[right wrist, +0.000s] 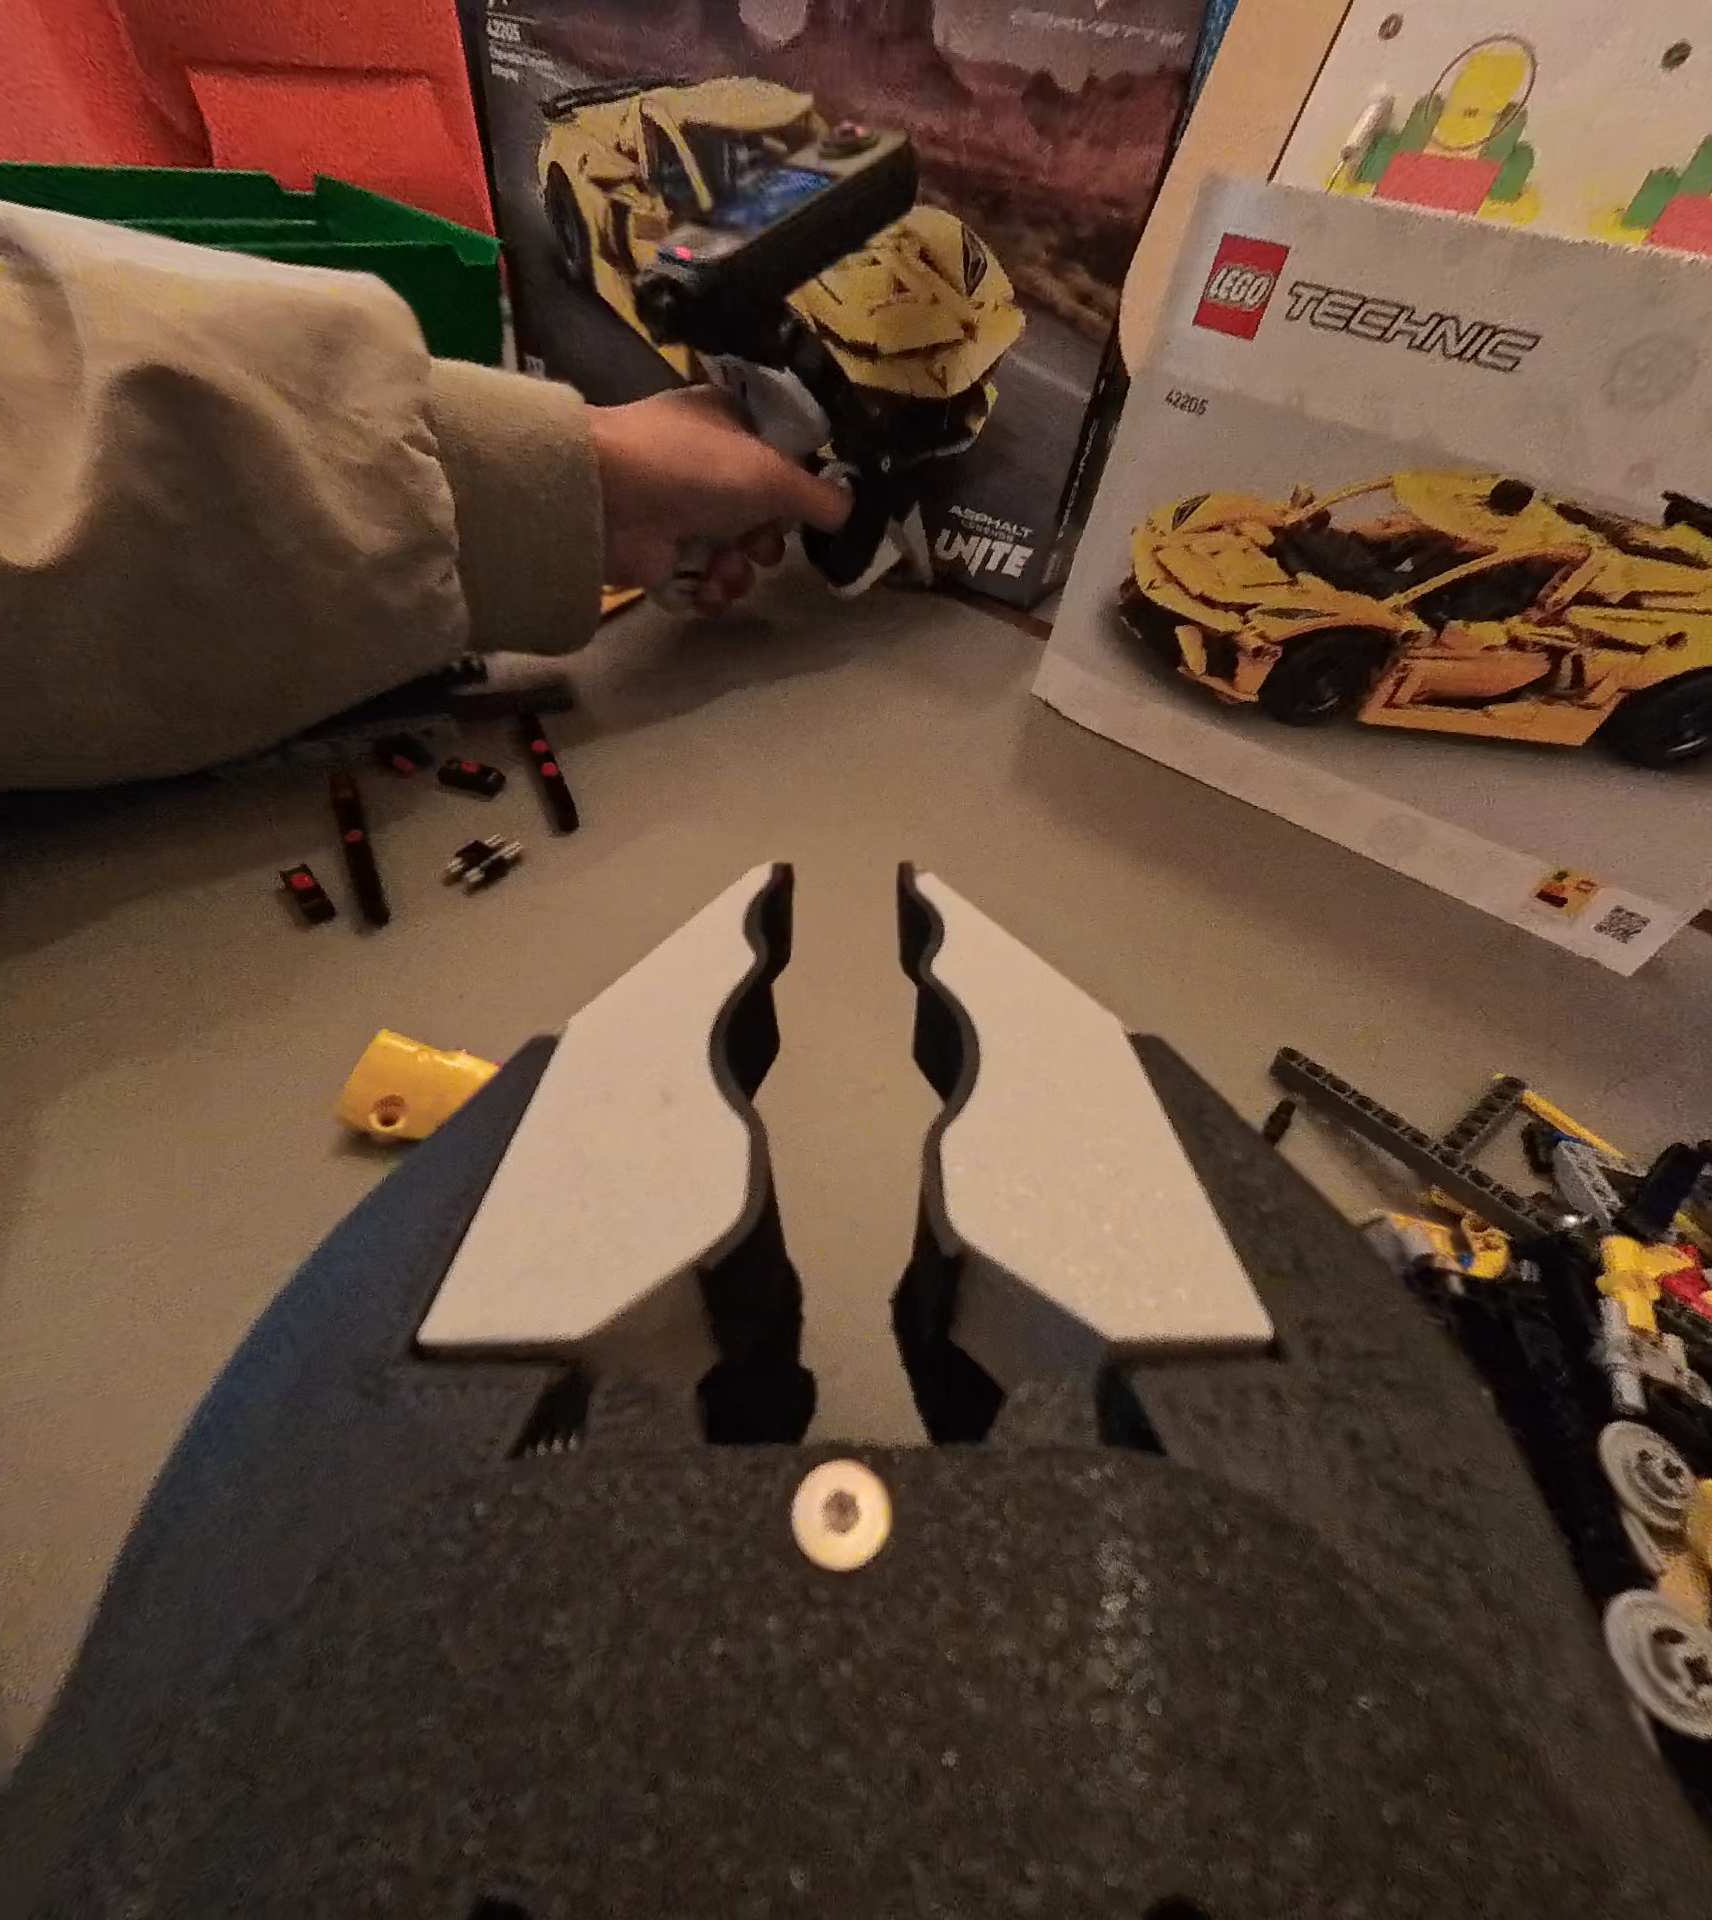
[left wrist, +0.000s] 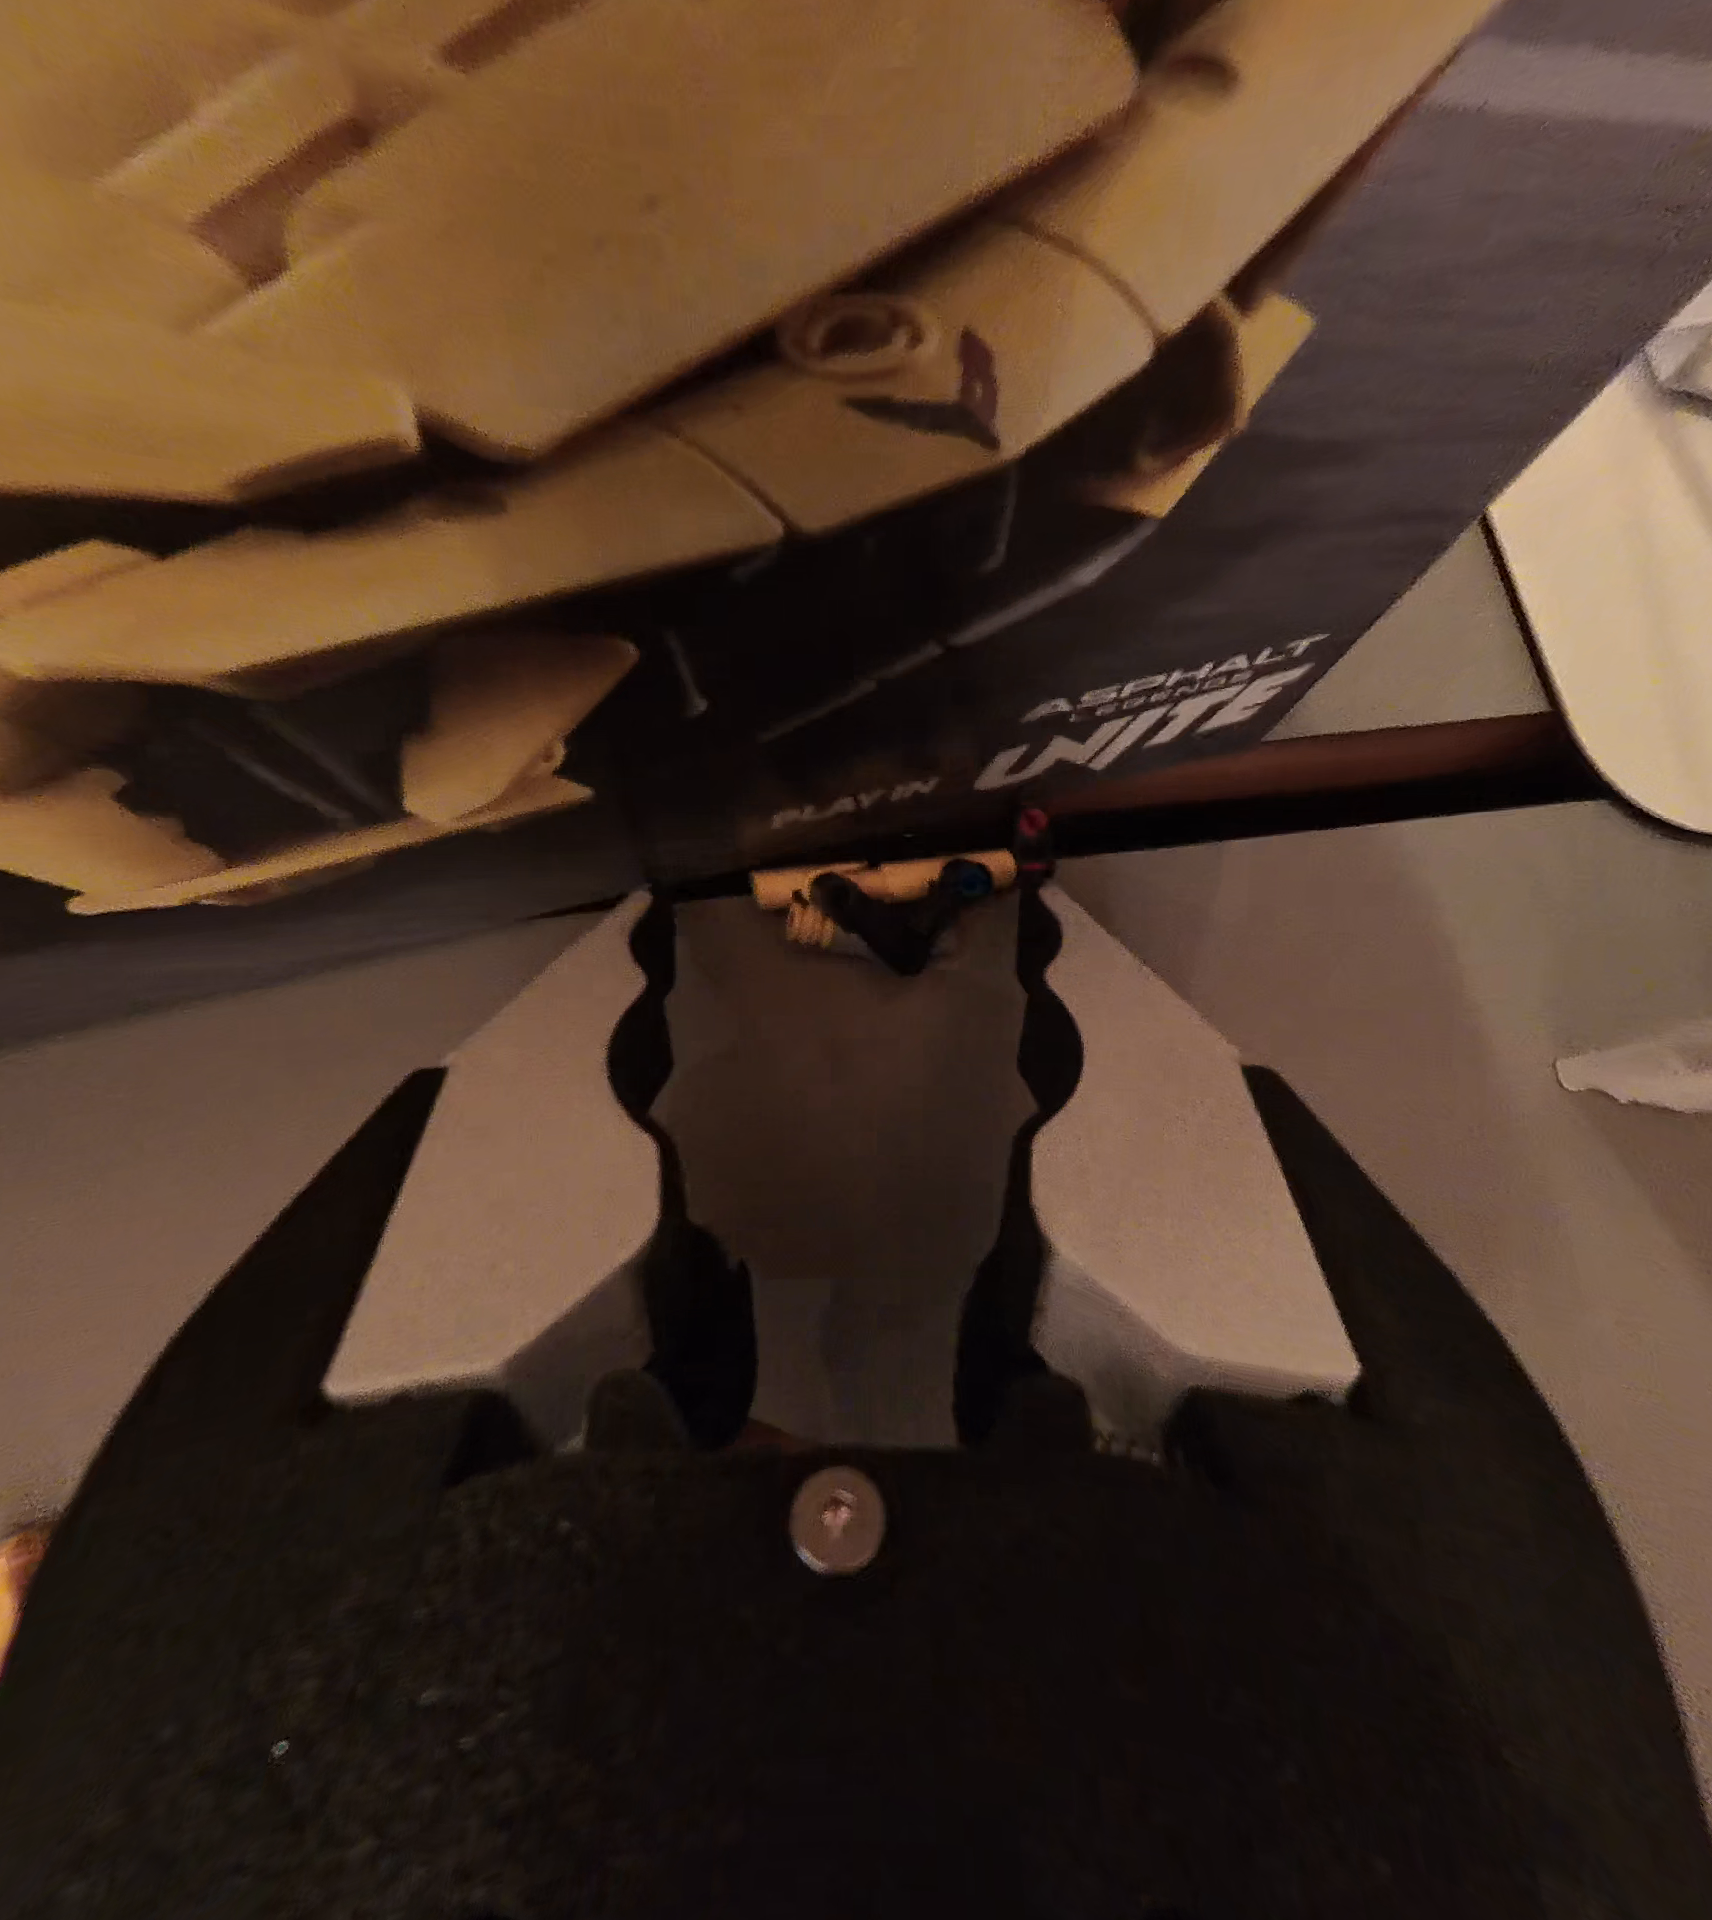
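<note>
My left gripper (left wrist: 841, 899) is open, low over the grey table (left wrist: 1351, 1039). A small tan and black brick assembly (left wrist: 883, 894) lies between its fingertips, at the foot of a toy box with a yellow car picture (left wrist: 519, 416). I cannot tell whether the fingers touch it. In the right wrist view a hand (right wrist: 686, 499) holds that left gripper (right wrist: 862, 551) against the box (right wrist: 935, 135). My right gripper (right wrist: 844, 883) is open by a narrow gap and empty above the bare table (right wrist: 831, 727).
An instruction booklet (right wrist: 1454, 520) leans at the right. A pile of mixed bricks and wheels (right wrist: 1610, 1299) lies beside my right gripper. A yellow piece (right wrist: 410, 1081) and small black parts with red pins (right wrist: 416, 821) lie to the left. A green bin (right wrist: 208, 229) stands behind the sleeve (right wrist: 156, 468).
</note>
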Demonstrator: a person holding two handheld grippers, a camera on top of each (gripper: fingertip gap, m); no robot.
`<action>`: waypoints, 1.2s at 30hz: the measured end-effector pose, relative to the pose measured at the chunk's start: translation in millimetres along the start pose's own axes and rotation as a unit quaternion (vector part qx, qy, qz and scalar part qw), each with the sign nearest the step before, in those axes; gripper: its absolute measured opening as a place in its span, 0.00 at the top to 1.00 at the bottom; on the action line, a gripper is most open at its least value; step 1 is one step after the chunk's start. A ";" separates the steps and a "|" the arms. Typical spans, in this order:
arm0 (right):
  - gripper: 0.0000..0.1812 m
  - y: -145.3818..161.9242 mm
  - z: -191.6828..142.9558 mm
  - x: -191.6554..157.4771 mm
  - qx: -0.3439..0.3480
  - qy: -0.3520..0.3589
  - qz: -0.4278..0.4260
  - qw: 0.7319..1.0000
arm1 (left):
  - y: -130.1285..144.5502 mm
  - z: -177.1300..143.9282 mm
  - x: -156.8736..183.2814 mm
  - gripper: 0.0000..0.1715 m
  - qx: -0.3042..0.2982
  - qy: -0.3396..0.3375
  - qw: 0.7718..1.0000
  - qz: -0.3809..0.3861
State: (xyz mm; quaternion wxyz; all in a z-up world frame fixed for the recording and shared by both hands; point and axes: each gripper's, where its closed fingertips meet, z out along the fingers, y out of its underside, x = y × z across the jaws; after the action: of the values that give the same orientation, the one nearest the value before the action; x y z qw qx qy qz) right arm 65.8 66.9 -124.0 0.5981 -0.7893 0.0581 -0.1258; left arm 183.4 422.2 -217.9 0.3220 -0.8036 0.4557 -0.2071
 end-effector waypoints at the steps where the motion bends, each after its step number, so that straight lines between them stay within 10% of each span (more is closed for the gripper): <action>1: 0.89 3.4 -0.7 -1.7 -0.007 -0.011 0.010 1.000 | 0.2 0.6 0.4 0.67 0.001 0.001 1.000 0.001; 13: 0.89 5.5 -10.2 5.1 -0.005 -0.025 0.073 0.997 | 41.3 -85.3 43.5 0.82 0.009 0.142 0.989 0.040; 19: 0.88 25.2 -2.3 -22.3 -0.056 -0.104 0.090 0.989 | 149.0 -180.5 124.2 0.82 -0.091 0.291 0.936 0.179; 26: 0.79 51.9 -5.4 -106.0 -0.116 -0.284 -0.003 0.952 | 198.3 -193.9 148.5 0.81 -0.125 0.285 0.919 0.243; 33: 0.77 75.7 16.9 -111.4 -0.181 -0.256 -0.190 0.930 | 210.4 -244.9 136.5 0.76 -0.117 0.333 0.914 0.201; 36: 0.91 77.0 19.0 -118.5 -0.187 -0.298 -0.185 0.918 | 216.1 -270.9 133.9 0.76 -0.103 0.378 0.910 0.139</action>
State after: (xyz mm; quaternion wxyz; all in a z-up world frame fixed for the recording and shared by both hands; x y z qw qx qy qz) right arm -38.5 91.9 -218.0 0.3956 -0.8843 -0.2473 0.0200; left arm -48.9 135.7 -173.8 0.0664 -0.6226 0.6692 -0.4002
